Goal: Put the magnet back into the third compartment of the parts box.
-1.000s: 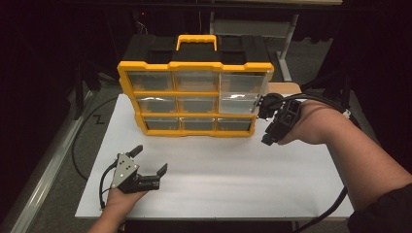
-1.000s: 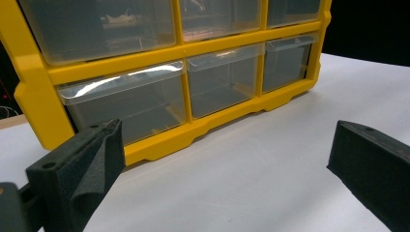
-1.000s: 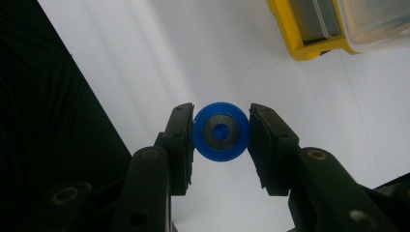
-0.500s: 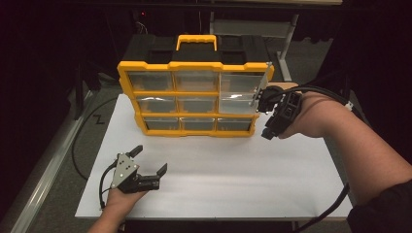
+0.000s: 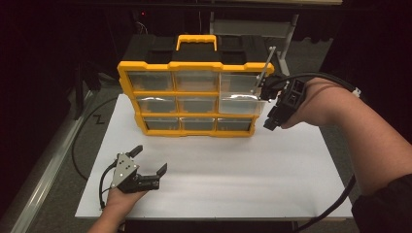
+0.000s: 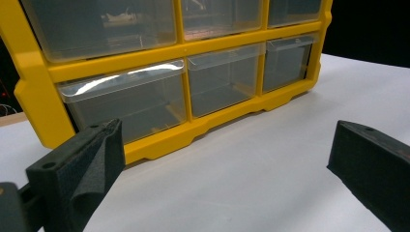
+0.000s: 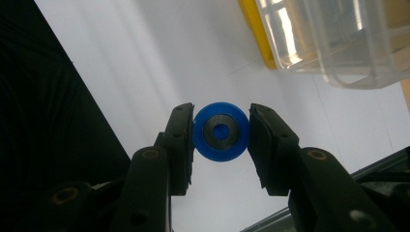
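Observation:
A yellow organizer [image 5: 127, 73] with clear drawers stands upright at the back of the white table [image 5: 233, 170]. Its middle right drawer [image 5: 238, 103] sticks out a little. My right gripper [image 5: 271, 119] hangs beside the organizer's right edge, pointing down. In the right gripper view it [image 7: 221, 133] is shut on a small blue wheel [image 7: 221, 131] with a metal hub, and the pulled-out clear drawer [image 7: 338, 43] lies up and to the right. My left gripper [image 5: 149, 159] rests open at the table's front left, and in its own view it [image 6: 227, 159] faces the organizer's bottom row [image 6: 130, 96].
A black case with a yellow handle [image 5: 196, 41] stands behind the organizer. Cables trail from both grippers, one off the table's left side [image 5: 77, 145]. Bare white table spreads between the left gripper and the organizer.
My right gripper has risen a little and edged in toward the organizer's right side with the blue wheel. The left gripper has stayed put.

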`<action>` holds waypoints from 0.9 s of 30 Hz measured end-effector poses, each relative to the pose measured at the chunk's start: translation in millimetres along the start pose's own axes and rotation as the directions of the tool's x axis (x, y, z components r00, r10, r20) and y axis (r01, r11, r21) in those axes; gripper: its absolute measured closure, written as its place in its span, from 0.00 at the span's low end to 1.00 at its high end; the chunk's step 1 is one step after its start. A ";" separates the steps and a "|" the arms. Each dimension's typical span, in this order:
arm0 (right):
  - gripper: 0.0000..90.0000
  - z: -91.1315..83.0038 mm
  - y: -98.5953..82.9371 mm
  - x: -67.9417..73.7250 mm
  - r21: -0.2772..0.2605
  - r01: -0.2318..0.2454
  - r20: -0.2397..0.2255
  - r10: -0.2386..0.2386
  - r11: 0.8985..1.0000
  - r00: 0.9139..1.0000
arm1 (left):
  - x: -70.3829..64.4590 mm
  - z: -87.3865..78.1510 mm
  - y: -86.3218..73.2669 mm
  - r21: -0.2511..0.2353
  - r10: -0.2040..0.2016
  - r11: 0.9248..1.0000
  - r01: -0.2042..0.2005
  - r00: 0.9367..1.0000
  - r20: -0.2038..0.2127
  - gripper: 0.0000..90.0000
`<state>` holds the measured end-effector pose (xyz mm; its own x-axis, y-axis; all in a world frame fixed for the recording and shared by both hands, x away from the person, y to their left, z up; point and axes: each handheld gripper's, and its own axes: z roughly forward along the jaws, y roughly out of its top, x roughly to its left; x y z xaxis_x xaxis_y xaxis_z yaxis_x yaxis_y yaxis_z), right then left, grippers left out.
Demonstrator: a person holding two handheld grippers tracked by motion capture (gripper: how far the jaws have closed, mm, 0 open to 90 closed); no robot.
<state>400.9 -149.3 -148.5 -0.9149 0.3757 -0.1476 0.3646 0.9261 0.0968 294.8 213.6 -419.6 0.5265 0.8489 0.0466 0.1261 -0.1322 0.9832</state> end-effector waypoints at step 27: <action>0.72 -40.5 18.1 -10.0 -0.017 0.001 0.035 -0.001 1.000 0.999 | 0.5 -0.5 0.3 -0.004 0.001 1.000 -0.001 1.000 -0.003 0.00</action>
<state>409.7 -137.7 -105.4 -0.9086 0.3760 -0.1820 0.3605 0.9259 0.1133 294.6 214.2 -419.2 0.5243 0.8502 0.0480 0.1219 -0.1307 0.9839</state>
